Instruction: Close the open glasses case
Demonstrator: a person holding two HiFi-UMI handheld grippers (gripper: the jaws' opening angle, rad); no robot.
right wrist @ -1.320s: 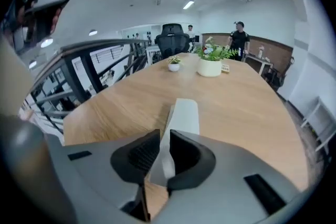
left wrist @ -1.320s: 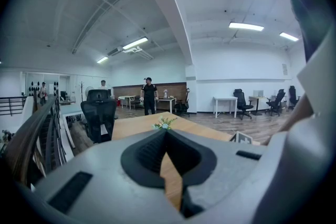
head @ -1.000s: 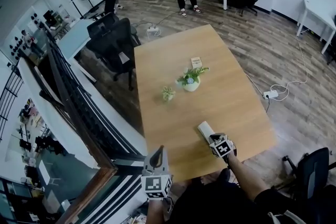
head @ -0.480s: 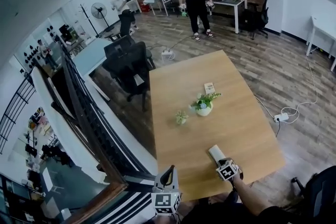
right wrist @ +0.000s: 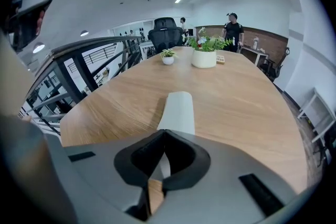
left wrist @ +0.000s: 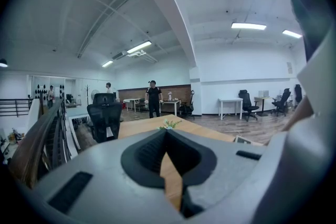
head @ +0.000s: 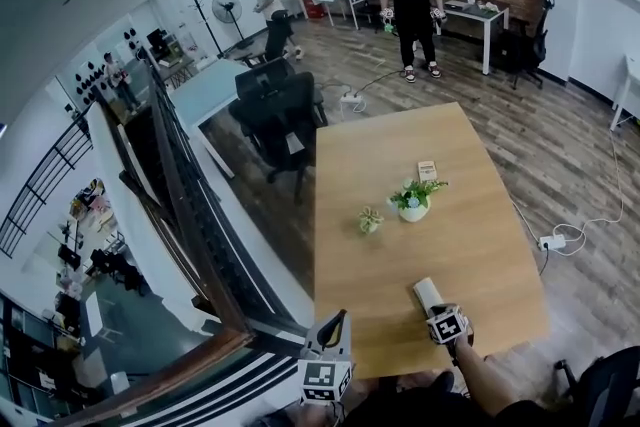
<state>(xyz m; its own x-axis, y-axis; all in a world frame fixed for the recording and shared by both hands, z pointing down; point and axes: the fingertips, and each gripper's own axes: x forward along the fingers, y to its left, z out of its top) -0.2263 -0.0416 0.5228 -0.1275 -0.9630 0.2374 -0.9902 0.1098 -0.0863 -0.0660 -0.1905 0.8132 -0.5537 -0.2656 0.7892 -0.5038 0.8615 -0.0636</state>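
Your left gripper (head: 337,319) hangs closed and empty at the near edge of the table (head: 380,165), toward its left corner. The glasses case (head: 426,292) lies by the same edge, nearer the right corner. Your right gripper (head: 440,311) is also closed and empty, its tips just at the case. The case looks light, stiff and smooth, so it may slide. Steady the base, then press on the lid.

pale glasses case (head: 427,293) on wooden table (head: 380,165), right claw (head: 438,311) at its near end
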